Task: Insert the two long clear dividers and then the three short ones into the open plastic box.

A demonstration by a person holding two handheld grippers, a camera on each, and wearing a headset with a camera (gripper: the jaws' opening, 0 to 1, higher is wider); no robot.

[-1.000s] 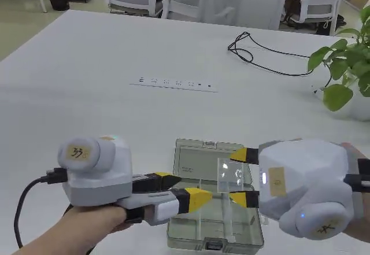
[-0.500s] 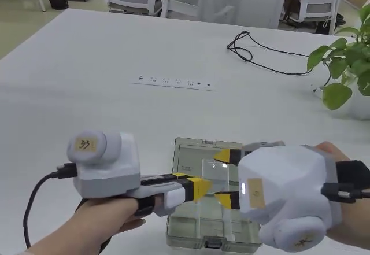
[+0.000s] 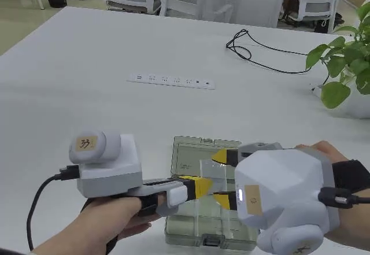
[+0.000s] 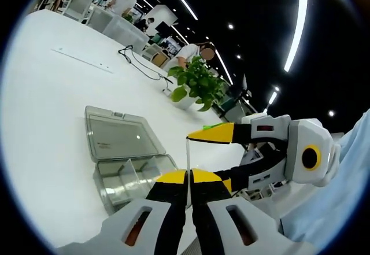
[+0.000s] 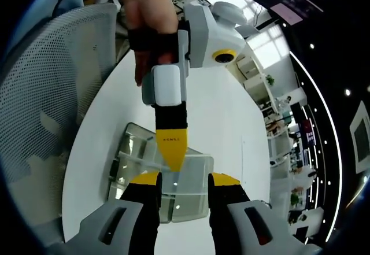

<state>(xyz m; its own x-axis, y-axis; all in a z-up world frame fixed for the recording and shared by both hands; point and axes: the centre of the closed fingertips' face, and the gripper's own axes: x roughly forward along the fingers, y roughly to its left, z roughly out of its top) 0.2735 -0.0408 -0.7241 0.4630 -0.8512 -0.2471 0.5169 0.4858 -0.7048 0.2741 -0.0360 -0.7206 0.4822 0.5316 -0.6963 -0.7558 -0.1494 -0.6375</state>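
An open clear plastic box (image 3: 191, 227) lies on the white table near me, its lid (image 3: 193, 151) folded back; it also shows below the jaws as the box (image 4: 124, 177). Above it a clear divider (image 3: 209, 171) is held upright. My right gripper (image 3: 221, 177) holds the divider (image 5: 193, 171) by its two opposite edges, jaws spread to its width. My left gripper (image 3: 199, 185) comes in from the left and is shut on the divider's face; the divider (image 4: 187, 154) shows edge-on between the tips of my left gripper (image 4: 189, 177). Inside the box, a fitted divider shows faintly.
A white power strip (image 3: 171, 82) lies mid-table and a black cable (image 3: 254, 50) loops at the far right. A green plant (image 3: 347, 64) stands at the right edge. Office chairs (image 3: 243, 0) line the far side. The left gripper's cord (image 3: 40, 197) trails off left.
My left gripper has moved right and shut on the divider. My right gripper has carried the divider left and lower, over the box.
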